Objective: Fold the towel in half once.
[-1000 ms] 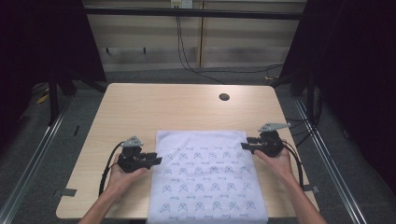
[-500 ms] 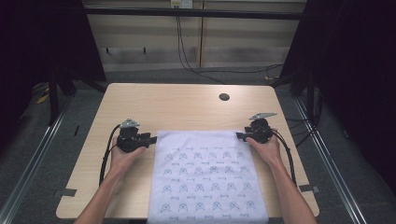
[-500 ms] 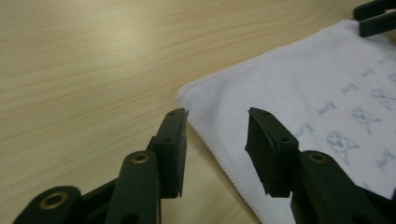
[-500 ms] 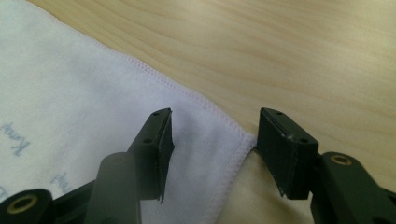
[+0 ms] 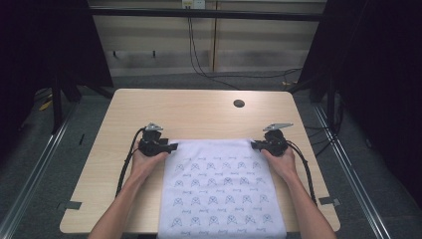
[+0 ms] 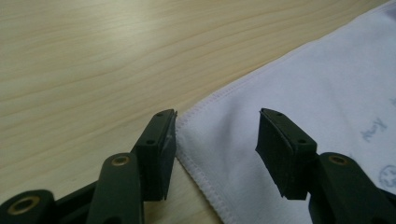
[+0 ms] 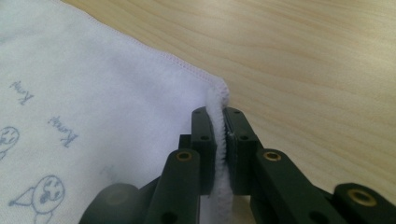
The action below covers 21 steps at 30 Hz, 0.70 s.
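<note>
Gripping the far corners of the cloth point(image 5: 219, 189) — lower centre of the table point(image 5: 124, 119). Right gripper point(image 7: 219, 140) just clamped on its corner; left gripper point(image 6: 215, 144) just widened, straddling its corner unpinched. Next, probably — closing left, then lifting evenly.

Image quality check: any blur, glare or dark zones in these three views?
High view: table evenly lit, surroundings fall to near black. Left gripper view: cloth and far tabletop soft, jaws nearest the lens blurred. Right gripper view: pinched cloth corner fairly sharp, foreground blurred; no glare.
</note>
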Each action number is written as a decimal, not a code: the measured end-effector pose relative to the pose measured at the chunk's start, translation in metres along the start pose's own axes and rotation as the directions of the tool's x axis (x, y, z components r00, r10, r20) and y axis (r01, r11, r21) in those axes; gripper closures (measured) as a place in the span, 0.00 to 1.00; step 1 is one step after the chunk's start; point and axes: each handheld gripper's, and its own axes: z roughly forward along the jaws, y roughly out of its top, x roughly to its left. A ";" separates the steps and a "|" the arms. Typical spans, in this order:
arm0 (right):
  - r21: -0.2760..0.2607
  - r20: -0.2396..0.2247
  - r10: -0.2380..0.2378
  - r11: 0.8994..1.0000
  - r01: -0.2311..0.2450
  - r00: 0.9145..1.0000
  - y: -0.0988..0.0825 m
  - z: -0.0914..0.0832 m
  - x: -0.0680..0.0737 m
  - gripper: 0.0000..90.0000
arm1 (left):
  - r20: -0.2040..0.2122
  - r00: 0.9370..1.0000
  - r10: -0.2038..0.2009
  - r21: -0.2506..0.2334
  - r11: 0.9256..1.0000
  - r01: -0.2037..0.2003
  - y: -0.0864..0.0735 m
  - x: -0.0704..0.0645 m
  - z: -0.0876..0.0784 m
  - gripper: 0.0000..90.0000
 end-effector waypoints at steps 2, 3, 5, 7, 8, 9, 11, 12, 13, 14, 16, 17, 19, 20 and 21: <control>-0.004 -0.002 0.002 1.000 -0.002 1.000 0.000 0.000 -0.001 0.93 | -0.058 0.998 0.021 0.004 1.000 -0.021 0.001 -0.004 0.001 0.54; -0.003 -0.005 0.000 1.000 0.000 1.000 0.000 0.000 -0.002 0.93 | -0.062 0.998 0.012 -0.007 1.000 -0.012 0.001 -0.003 0.000 0.53; -0.002 -0.005 0.003 1.000 -0.003 1.000 -0.001 -0.001 -0.002 0.93 | -0.046 0.999 0.010 0.005 1.000 -0.009 -0.001 0.001 0.000 0.53; -0.007 -0.004 0.004 1.000 -0.004 1.000 -0.002 -0.001 -0.001 0.93 | -0.031 0.999 0.019 0.007 1.000 -0.018 -0.001 0.000 -0.001 0.55; -0.011 -0.005 0.002 1.000 -0.002 1.000 -0.002 -0.001 -0.001 0.93 | -0.025 0.999 0.027 0.008 1.000 -0.027 -0.001 -0.001 0.000 0.59; -0.011 -0.005 0.003 1.000 -0.003 1.000 -0.002 -0.001 -0.001 0.93 | -0.005 0.999 0.036 0.006 0.999 -0.036 -0.002 -0.004 0.000 0.63; -0.018 -0.013 0.011 1.000 -0.011 1.000 -0.002 -0.002 -0.002 0.93 | 0.027 0.998 0.055 0.010 0.998 -0.055 -0.002 -0.009 0.002 0.72; -0.028 -0.028 0.022 0.999 -0.023 0.999 -0.002 -0.003 -0.002 0.93 | 0.036 0.997 0.066 0.014 0.998 -0.067 -0.002 -0.010 0.002 0.84; -0.032 -0.035 0.031 0.999 -0.032 0.999 -0.002 -0.005 -0.002 0.93 | 0.026 0.996 0.088 0.000 0.996 -0.088 -0.004 -0.014 0.003 0.92; -0.043 -0.047 0.026 0.999 -0.028 0.999 -0.001 -0.007 -0.003 0.93 | 0.038 0.996 0.083 0.000 0.997 -0.083 -0.004 -0.014 0.003 0.95; -0.060 -0.081 0.031 0.998 -0.036 0.996 0.002 -0.013 -0.002 0.93 | 0.065 0.997 0.040 -0.025 0.999 -0.038 -0.002 -0.010 -0.002 0.96; -0.068 -0.091 0.028 0.997 -0.035 0.995 0.004 -0.016 -0.003 0.93 | 0.099 0.995 0.013 -0.051 0.999 -0.008 0.000 -0.006 -0.008 0.96; -0.087 -0.103 0.025 0.996 -0.034 0.994 0.010 -0.026 -0.003 0.93 | 0.118 0.993 0.009 -0.078 0.997 0.000 0.005 -0.003 -0.019 0.96; -0.099 -0.111 0.020 0.995 -0.031 0.994 0.012 -0.030 -0.003 0.93 | 0.132 0.991 0.018 -0.090 0.996 -0.006 0.008 -0.003 -0.025 0.96; -0.116 -0.119 0.020 0.993 -0.034 0.993 0.017 -0.036 -0.004 0.94 | 0.136 0.990 0.034 -0.105 0.994 -0.020 0.013 -0.004 -0.032 0.96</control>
